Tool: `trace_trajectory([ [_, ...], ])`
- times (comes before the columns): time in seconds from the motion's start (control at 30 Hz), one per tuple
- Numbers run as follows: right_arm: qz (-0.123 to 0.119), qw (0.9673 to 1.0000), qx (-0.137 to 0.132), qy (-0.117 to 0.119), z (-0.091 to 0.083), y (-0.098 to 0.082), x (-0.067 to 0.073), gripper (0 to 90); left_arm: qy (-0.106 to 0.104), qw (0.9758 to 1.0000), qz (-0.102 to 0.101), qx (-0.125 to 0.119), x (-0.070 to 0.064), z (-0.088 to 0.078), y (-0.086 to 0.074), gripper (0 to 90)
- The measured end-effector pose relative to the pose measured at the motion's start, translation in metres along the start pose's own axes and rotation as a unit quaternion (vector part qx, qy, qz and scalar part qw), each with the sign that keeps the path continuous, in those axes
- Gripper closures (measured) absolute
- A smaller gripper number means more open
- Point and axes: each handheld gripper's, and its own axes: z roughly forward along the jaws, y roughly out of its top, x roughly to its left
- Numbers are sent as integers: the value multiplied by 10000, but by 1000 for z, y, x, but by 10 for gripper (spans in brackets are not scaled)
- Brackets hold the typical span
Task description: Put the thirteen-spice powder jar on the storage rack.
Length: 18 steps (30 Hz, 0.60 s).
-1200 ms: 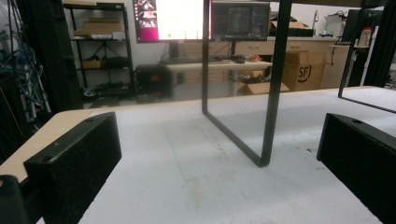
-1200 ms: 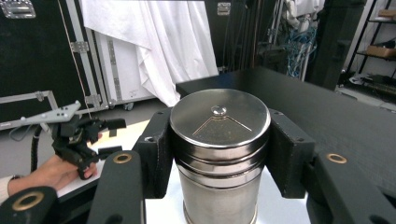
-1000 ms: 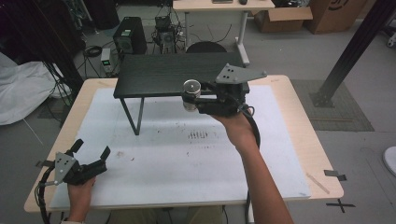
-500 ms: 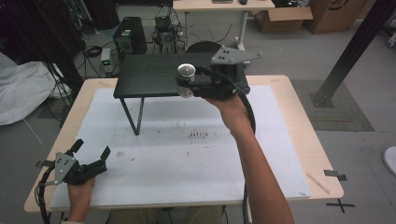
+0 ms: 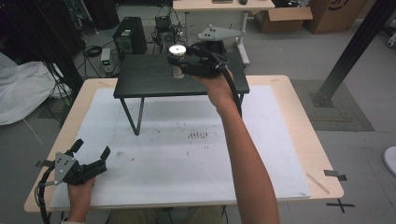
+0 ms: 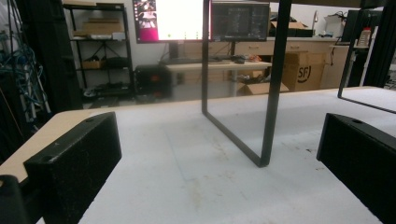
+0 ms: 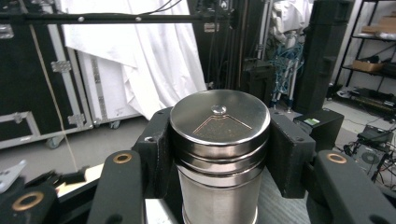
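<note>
A shiny metal canister point(image 5: 177, 59) with a round lid is clamped upright in my right gripper point(image 5: 183, 60), held over the black raised shelf point(image 5: 140, 79) at the far side of the table. In the right gripper view both pads squeeze the canister point(image 7: 219, 149) just below its lid, and the shelf's dark top lies under it. Whether the canister's base touches the shelf is hidden. My left gripper point(image 5: 91, 153) rests at the near left corner of the white mat point(image 5: 187, 158), its jaws wide apart with nothing between them point(image 6: 219, 158).
The black shelf stands on thin metal legs point(image 6: 271, 93) over the mat's far half. The wooden table point(image 5: 322, 154) borders the mat. Behind the table are a computer case point(image 5: 126, 39), cables, a desk and cardboard boxes point(image 5: 285, 18). A black post point(image 5: 355, 51) rises at right.
My right gripper has carried the canister leftward, farther away and upward, from the shelf's right front edge to above its top. The left gripper has stayed put.
</note>
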Motion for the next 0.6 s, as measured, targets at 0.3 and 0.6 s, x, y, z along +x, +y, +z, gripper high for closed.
trace_trajectory([
  [0.3, 135, 9981, 218, -553, 32, -6, -21, 488, -9, 10000, 1, 5, 0, 0, 0, 2],
  [0.6, 365, 9940, 533, -887, 49, -20, -42, 488, -31, 10000, -14, -11, 0, 0, 0, 2],
])
